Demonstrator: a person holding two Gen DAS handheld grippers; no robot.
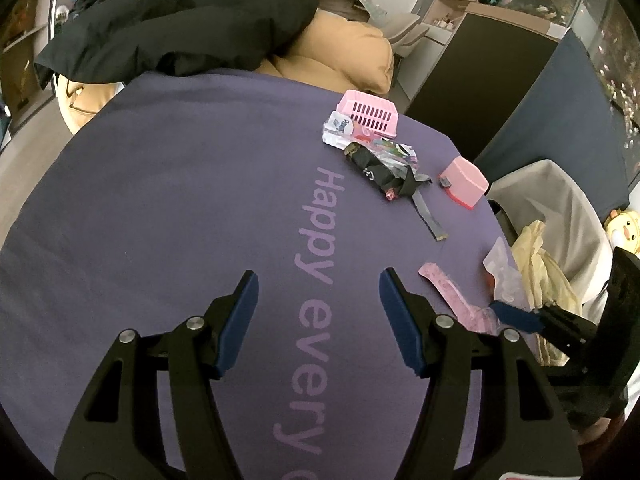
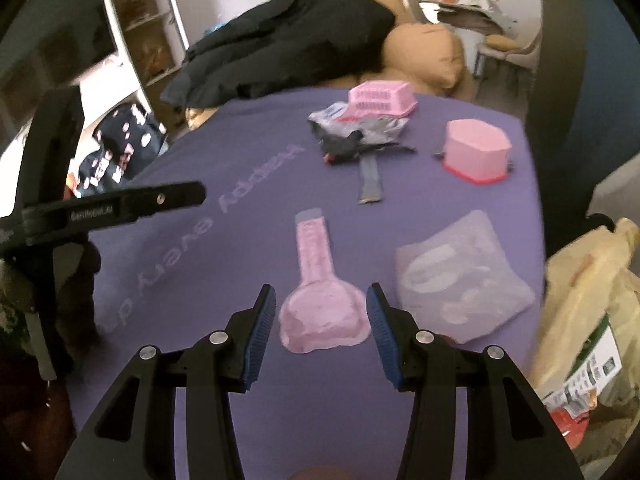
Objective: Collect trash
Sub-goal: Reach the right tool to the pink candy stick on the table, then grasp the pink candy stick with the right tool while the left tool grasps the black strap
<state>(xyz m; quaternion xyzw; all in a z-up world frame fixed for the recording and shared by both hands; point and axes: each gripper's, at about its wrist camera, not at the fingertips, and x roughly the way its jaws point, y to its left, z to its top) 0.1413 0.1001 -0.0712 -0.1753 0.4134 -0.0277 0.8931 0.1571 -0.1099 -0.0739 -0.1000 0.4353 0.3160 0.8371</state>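
Note:
My right gripper is open, low over the purple tablecloth. The wide end of a pink wrapper lies flat between its jaws, with the pads just beside its edges. A clear plastic packet lies to the right of it. Farther off are a grey strip and a pile of black and silver wrappers. My left gripper is open over the printed lettering with nothing between its fingers. In the left wrist view the pink wrapper lies to the right, with a right-gripper finger at its end.
A pink basket and a pink box stand at the far side of the table. A yellowish plastic bag hangs open past the right edge. Dark clothing and tan cushions lie behind the table.

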